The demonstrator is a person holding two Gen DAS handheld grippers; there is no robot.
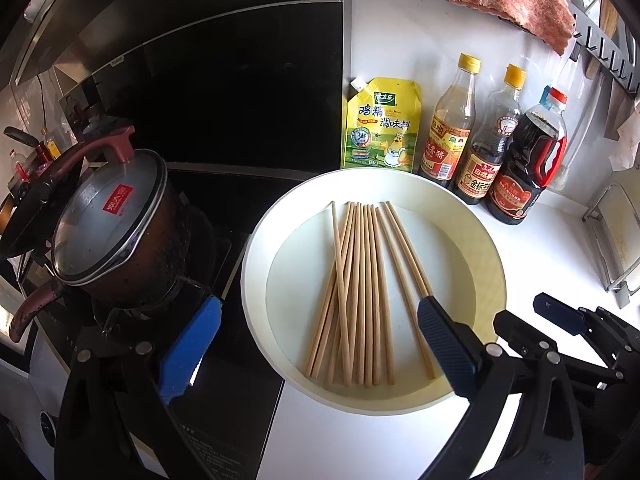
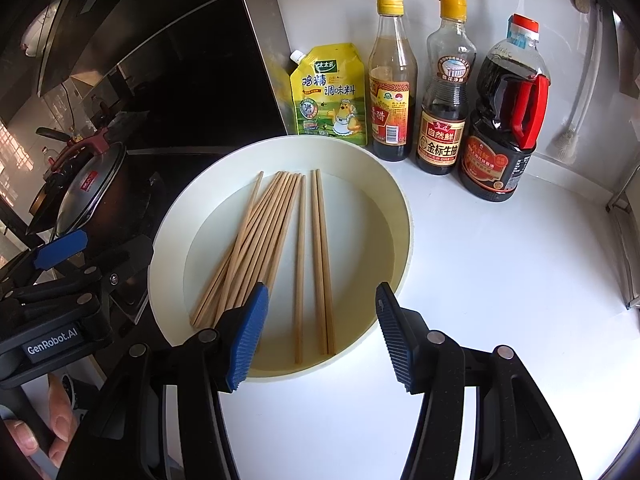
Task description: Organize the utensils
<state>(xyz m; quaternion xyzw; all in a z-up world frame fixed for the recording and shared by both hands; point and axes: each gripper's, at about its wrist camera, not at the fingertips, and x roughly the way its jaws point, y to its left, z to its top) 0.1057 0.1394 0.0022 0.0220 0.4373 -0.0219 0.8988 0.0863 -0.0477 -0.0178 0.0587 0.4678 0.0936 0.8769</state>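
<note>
Both tongs, left (image 1: 320, 336) and right (image 2: 320, 332), hang spread and empty over the plate (image 2: 404, 216). Likely next: pinching some chopsticks (image 2: 320, 264) together.

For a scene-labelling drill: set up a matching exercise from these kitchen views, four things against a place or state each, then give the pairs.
Things:
1. chopsticks
2. yellow pouch
3. pot
4. right tool

Places or states:
A. on the stove, lid on
B. open, holding nothing
C. lying loose in the white dish
D. upright at the wall, left of the bottles

Pairs: 1-C, 2-D, 3-A, 4-B
</note>
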